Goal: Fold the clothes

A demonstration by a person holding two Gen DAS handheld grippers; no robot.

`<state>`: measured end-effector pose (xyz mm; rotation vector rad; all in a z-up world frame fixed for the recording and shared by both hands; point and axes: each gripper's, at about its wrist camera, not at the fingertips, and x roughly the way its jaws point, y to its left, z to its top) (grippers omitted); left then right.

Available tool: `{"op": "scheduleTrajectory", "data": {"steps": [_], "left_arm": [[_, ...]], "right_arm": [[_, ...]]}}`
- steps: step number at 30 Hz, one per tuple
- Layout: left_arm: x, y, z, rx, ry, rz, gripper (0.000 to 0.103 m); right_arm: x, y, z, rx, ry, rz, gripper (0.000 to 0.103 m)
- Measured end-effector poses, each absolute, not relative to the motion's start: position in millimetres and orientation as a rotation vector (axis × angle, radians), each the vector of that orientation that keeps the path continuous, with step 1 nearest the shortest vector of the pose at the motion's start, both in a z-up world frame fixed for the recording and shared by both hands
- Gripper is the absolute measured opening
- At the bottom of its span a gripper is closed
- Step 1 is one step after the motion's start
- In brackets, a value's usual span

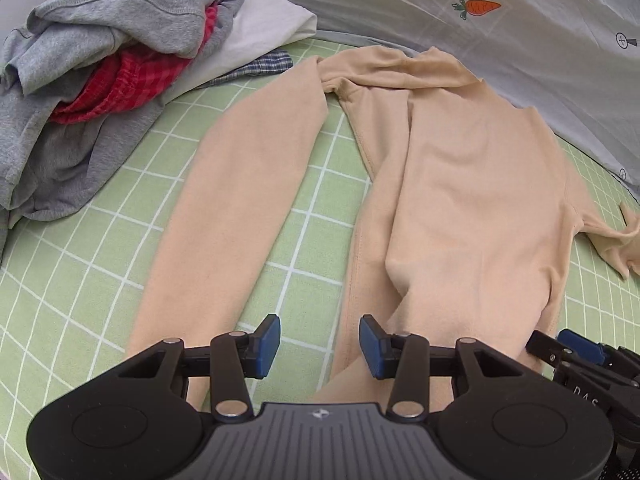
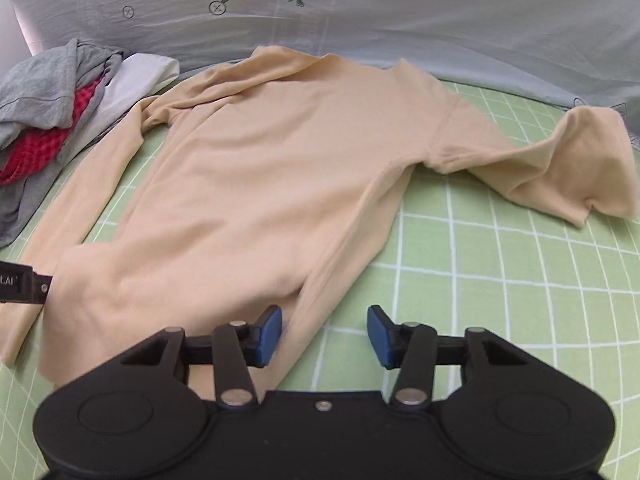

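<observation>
A beige long-sleeved shirt lies spread on the green checked sheet, collar toward the far side. Its left sleeve runs straight down toward me. Its right sleeve is bunched out to the right. My left gripper is open and empty, low over the shirt's bottom hem between sleeve and body. My right gripper is open and empty at the hem's right corner, its left finger over the fabric; it also shows at the right edge of the left wrist view.
A pile of unfolded clothes sits at the far left: a grey sweatshirt, a red checked garment, a white one and a blue plaid one. A grey carrot-print quilt borders the far side.
</observation>
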<state>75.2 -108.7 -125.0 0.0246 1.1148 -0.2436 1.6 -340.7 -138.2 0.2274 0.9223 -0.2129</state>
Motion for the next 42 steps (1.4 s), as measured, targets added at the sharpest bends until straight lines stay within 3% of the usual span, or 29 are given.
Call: {"op": "scheduleTrajectory", "data": {"steps": [2,3,12,15,19,30,32,33,34,36,42], "left_arm": [[67,-107,-121,0.025,1.102,-0.24,0.046],[63,-105,-119,0.023,1.098,-0.235,0.046],[41,-91,-108,0.013,1.084,-0.203,0.046],[39,-97,-112,0.014,1.114,-0.233,0.046],[34,-112,-121,0.027,1.157,-0.288,0.046],[28,-149,-137,0.106,1.212,-0.312,0.044],[27,-149,-136,0.104,1.206,-0.297,0.04],[26,-149,-135,0.106,1.202,-0.283,0.028],[27,-147,-134,0.11,1.199,-0.266,0.016],[28,-142,-132,0.074,1.204,-0.269,0.007],[24,-129,-120,0.042,1.178,-0.225,0.005]], "right_arm": [[-4,-335,-140,0.21,0.91,-0.182,0.007],[-7,-334,-139,0.195,0.906,-0.181,0.004],[-47,-393,-108,0.203,0.781,-0.465,0.003],[-49,-412,-114,0.194,0.838,-0.531,0.006],[-60,-413,-122,0.238,0.866,-0.519,0.04],[-77,-412,-137,0.322,0.944,-0.371,0.04],[-77,-410,-139,0.327,0.955,-0.348,0.032],[-77,-408,-140,0.321,0.957,-0.34,0.03],[-78,-407,-140,0.315,0.959,-0.332,0.021],[-81,-408,-141,0.343,0.956,-0.322,0.008],[-97,-425,-137,0.433,0.928,-0.378,0.003]]}}
